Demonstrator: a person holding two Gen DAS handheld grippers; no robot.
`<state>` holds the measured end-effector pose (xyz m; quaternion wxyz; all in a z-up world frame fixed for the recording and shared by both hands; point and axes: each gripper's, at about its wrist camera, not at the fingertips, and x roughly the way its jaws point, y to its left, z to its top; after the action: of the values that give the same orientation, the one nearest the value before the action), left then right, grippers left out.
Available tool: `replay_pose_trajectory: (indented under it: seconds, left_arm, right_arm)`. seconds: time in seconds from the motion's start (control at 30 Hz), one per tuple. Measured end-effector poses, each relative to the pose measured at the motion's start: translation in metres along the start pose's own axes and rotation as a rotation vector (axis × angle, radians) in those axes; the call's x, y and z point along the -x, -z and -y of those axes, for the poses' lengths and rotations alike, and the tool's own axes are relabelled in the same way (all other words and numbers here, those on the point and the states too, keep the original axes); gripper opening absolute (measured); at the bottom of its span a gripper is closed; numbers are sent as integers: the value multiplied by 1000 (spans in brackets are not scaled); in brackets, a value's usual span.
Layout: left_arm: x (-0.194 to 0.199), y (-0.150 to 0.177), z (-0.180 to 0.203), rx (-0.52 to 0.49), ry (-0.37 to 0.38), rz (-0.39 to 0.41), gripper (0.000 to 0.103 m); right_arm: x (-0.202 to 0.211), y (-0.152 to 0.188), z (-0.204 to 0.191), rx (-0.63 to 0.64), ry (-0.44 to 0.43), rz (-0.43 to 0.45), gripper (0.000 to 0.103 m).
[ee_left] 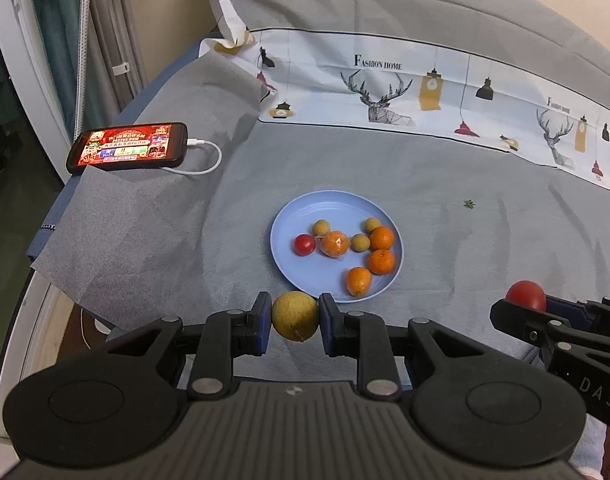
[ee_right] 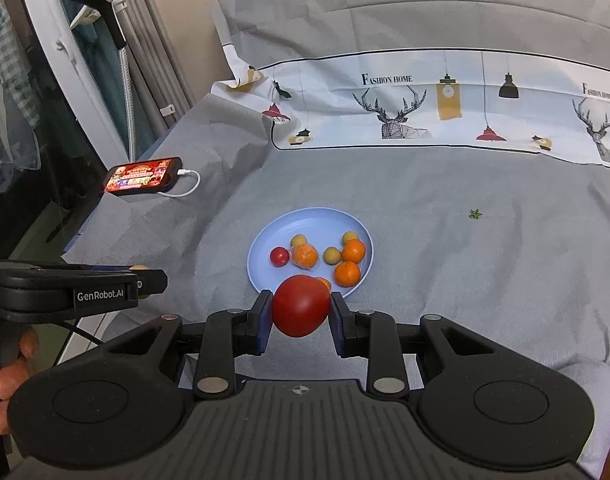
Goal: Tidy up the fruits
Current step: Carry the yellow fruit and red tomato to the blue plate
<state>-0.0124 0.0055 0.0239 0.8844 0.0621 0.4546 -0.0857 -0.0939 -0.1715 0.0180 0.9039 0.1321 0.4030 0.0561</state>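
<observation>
A light blue plate (ee_left: pixel 305 212) (ee_right: pixel 301 220) lies on the grey bedcover. It holds several small oranges (ee_left: pixel 381 237) (ee_right: pixel 347 273), one wrapped in clear plastic (ee_left: pixel 335 243), three small tan round fruits (ee_left: pixel 361 242) (ee_right: pixel 332 255) and a small red tomato (ee_left: pixel 304 245) (ee_right: pixel 279 256). My left gripper (ee_left: pixel 295 317) is shut on a tan round fruit (ee_left: pixel 295 316), just short of the plate's near rim. My right gripper (ee_right: pixel 301 306) is shut on a red tomato (ee_right: pixel 301 305) (ee_left: pixel 525 295), above the plate's near rim.
A lit phone (ee_left: pixel 127 146) (ee_right: pixel 143 175) with a white charging cable lies at the bed's left edge. A printed white cloth (ee_left: pixel 425 88) (ee_right: pixel 445 100) spans the back. A small green scrap (ee_left: pixel 469 203) (ee_right: pixel 474 213) lies right of the plate. Window frame and curtain stand at left.
</observation>
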Motion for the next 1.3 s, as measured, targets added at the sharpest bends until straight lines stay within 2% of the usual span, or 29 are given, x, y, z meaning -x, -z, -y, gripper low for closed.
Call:
replay_pose_trajectory:
  seconds: [0.43, 0.93, 1.3]
  left_arm:
    - [-39, -35, -8, 24, -14, -27, 28]
    - [-130, -73, 4, 8, -20, -139, 28]
    - [-196, -88, 10, -21, -43, -204, 28]
  right_arm:
    - [-44, -21, 0, 46, 13, -12, 31]
    - [-128, -51, 23, 46, 0, -53, 31]
    - [-197, -55, 38, 42, 16, -112, 31]
